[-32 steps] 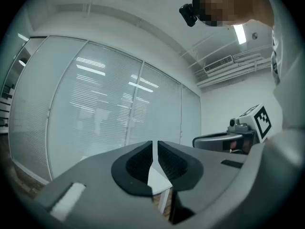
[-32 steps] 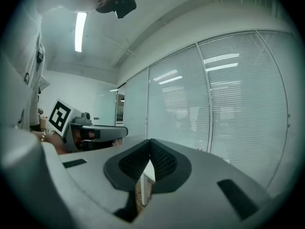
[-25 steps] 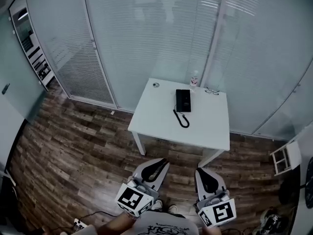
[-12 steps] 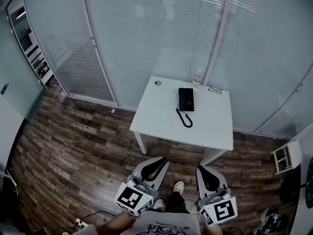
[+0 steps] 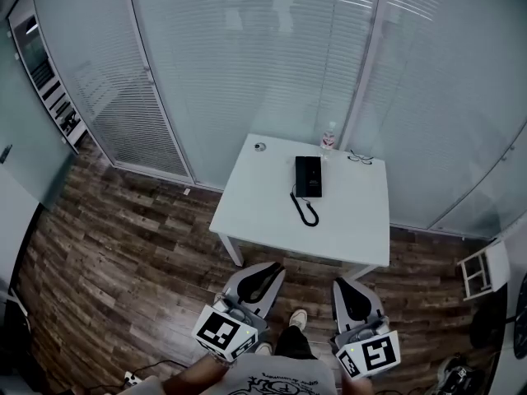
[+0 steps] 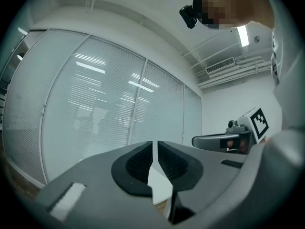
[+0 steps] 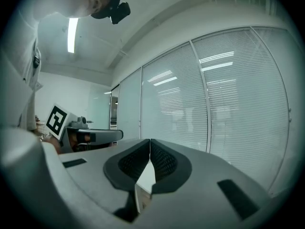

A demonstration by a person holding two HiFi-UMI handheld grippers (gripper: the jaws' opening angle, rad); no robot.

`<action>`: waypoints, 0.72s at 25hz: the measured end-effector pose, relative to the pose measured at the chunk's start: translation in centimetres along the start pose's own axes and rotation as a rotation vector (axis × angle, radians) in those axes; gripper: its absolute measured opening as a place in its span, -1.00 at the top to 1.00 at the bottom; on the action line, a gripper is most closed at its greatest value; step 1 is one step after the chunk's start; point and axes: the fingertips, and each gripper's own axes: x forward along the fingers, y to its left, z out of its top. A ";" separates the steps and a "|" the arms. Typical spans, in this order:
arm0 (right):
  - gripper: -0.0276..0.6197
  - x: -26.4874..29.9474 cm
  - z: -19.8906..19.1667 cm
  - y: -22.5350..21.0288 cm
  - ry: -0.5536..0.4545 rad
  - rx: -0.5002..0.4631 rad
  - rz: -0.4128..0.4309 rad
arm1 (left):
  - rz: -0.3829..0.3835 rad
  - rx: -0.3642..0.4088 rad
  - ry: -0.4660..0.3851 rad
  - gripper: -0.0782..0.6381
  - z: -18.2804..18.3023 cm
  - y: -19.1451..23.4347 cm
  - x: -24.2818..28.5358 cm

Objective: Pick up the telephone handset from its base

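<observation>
1. The left claw (image 5: 265,273) is found closed, jaws together, with nothing between them.
2. The right claw (image 5: 347,288) is likewise found closed and empty.
3. Both claws are held level above the wooden floor (image 5: 123,262), well apart from the white desk (image 5: 346,233).
4. The telephone (image 5: 308,176) is recorded on the desk at 12 o'clock from the claws. Handset and base appear as one dark block.
5. Its cord (image 5: 307,211) is noted at 6 o'clock of the block.
6. A bottle (image 5: 328,137) is noted at 1 o'clock of the telephone.
</observation>
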 end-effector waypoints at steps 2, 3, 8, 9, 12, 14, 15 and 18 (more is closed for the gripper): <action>0.90 0.8 -0.1 -1.6 0.006 -0.002 0.003 | 0.001 -0.001 0.002 0.69 0.1 0.3 1.8; 0.90 1.3 -0.1 -2.4 0.009 -0.003 0.005 | 0.001 -0.002 0.003 0.69 0.1 0.4 2.7; 0.90 3.3 0.0 -6.8 0.013 -0.009 0.013 | 0.009 -0.001 0.001 0.69 0.4 1.1 7.4; 0.90 3.6 0.1 -7.7 0.014 -0.009 0.016 | 0.013 -0.001 0.002 0.69 0.5 1.2 8.3; 0.90 4.9 0.1 -10.5 0.016 -0.005 0.024 | 0.021 -0.002 0.003 0.69 0.6 1.5 11.3; 0.90 5.7 0.1 -12.4 0.015 0.000 0.029 | 0.027 0.000 0.004 0.69 0.6 1.8 13.3; 0.90 6.2 0.1 -13.2 0.014 0.002 0.032 | 0.029 0.001 0.005 0.69 0.6 1.9 14.3; 0.90 7.3 0.3 -15.9 0.006 0.006 0.040 | 0.034 0.006 0.012 0.69 0.6 2.0 17.1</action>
